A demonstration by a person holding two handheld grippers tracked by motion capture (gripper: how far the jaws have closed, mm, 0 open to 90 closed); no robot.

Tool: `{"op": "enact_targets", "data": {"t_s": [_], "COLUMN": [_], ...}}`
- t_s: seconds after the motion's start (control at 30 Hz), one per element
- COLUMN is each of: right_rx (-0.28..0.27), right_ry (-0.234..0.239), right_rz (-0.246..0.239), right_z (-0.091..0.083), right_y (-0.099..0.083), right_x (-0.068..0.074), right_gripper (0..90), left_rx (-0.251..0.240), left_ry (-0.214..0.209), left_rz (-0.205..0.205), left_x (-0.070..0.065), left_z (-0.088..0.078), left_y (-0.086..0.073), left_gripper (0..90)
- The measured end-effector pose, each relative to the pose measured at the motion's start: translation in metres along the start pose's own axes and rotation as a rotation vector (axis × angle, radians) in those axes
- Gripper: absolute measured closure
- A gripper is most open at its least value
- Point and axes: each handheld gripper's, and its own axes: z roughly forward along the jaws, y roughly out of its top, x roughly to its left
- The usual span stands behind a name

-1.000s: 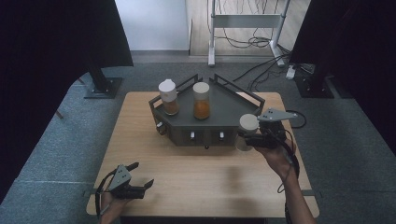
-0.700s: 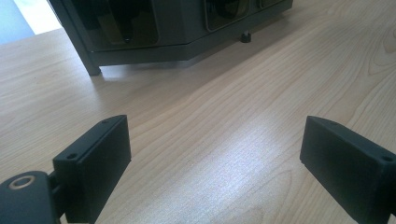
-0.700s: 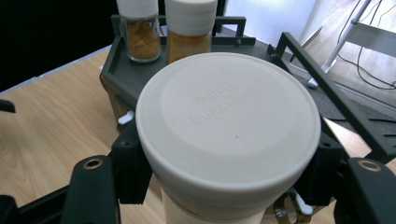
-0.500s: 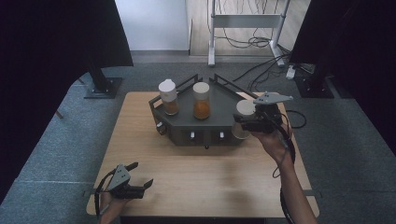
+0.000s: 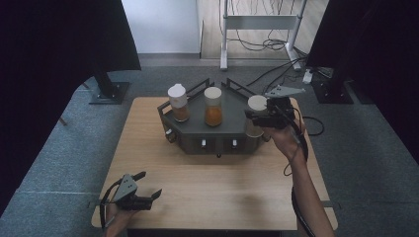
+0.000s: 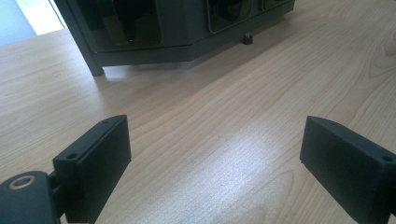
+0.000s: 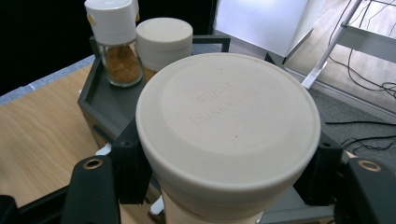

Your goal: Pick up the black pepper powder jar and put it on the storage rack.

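Right claw clamps the jar just under its lid, left claw wide; jar could clip the rack rim at 3 o'clock.

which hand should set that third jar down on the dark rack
Right. The right tongs already clamp the cream-lidded jar at the dark rack's right end, beside the other two jars. The left tongs sit open at the table's near edge, away from the rack.

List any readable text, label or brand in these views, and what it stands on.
Embossed lettering, two lines, on the cream lid of the jar in the right gripper: too faint to read.
Spice jars on the dark rack: no readable label.
No other text.
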Motion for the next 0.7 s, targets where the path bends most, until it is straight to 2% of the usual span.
{"op": "enact_targets", "data": {"t_s": [0.33, 0.7], "right_rx": [-0.003, 0.003], "right_ry": [-0.009, -0.010], "right_rz": [-0.007, -0.001], "right_z": [0.015, 0.033], "right_y": [0.017, 0.026], "right_x": [-0.001, -0.004], "right_gripper": [33.8, 33.8], "left_rx": [-0.006, -0.008], "left_ry": [0.003, 0.005], "left_rz": [-0.004, -0.001], "left_x": [0.001, 0.001], "left_z": [-0.002, -0.003], "left_y": [-0.001, -0.001], "left_gripper": [8.5, 8.6]}}
